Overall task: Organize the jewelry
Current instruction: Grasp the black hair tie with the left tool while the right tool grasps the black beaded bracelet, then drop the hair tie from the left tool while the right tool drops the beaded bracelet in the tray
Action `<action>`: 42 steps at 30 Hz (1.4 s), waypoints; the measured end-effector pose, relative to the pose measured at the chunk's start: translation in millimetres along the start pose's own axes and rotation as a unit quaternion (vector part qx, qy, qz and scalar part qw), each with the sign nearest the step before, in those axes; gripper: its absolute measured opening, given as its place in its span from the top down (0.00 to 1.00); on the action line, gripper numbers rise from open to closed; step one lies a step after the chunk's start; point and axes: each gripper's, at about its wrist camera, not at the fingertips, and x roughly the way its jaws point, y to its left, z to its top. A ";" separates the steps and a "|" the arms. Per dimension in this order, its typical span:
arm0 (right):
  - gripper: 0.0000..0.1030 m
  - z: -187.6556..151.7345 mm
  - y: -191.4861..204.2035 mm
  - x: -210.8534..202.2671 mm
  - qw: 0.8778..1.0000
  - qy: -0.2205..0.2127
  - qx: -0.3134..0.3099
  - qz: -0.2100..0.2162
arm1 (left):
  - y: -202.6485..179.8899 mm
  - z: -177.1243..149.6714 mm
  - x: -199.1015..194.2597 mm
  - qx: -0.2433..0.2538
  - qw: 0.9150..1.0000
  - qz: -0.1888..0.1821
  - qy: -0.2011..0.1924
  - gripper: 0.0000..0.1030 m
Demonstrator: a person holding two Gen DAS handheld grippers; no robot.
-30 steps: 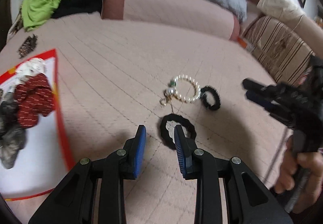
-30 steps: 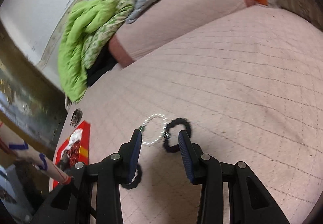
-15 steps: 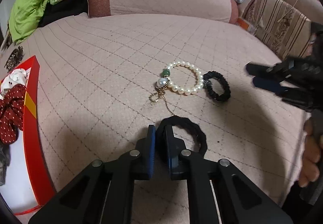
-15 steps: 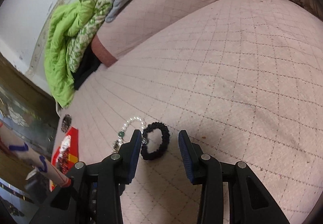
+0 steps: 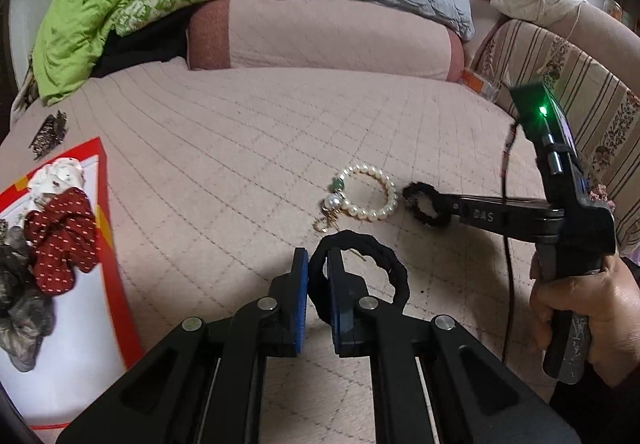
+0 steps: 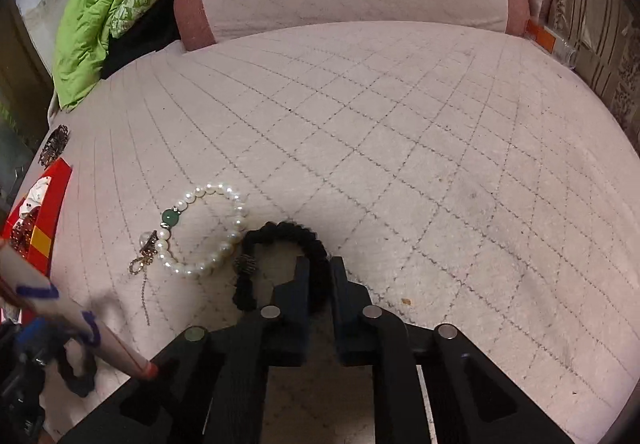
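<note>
The left hand-held gripper (image 5: 318, 276) is clamped on a soft, light black hair tie (image 5: 362, 264) on the bed (image 5: 240, 132). Beyond it, the right hand-held gripper (image 6: 319, 276) pinches a braided black bracelet (image 6: 280, 240), touching the slippery, probably fragile pearl bracelet (image 6: 204, 228).

On the quilted bed cover lie two black hair ties (image 5: 394, 264) (image 5: 424, 204), each pinched in one of the two grippers (image 5: 318, 264) (image 6: 318, 268), one pearl bracelet (image 5: 370, 194), one dark hair clip (image 5: 50, 132), and one red-edged box (image 5: 110, 212) holding one red dotted scrunchie (image 5: 62, 240).
</note>
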 end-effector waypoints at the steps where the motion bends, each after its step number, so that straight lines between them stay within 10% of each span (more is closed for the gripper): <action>1: 0.92 -0.4 -2.6 -2.2 1.000 -0.002 0.007 0.000 | 1.9 0.7 -2.8 -0.003 1.000 0.002 -0.004 0.91; 16: 0.91 -26.8 31.8 -102.7 0.971 -0.181 -0.020 0.153 | 34.6 -4.4 -50.7 -0.038 0.997 0.040 -0.046 0.91; 42: 0.91 -77.2 228.3 -114.8 0.941 -0.108 -0.155 0.280 | 187.9 -68.9 -146.5 -0.193 0.968 0.141 -0.078 0.91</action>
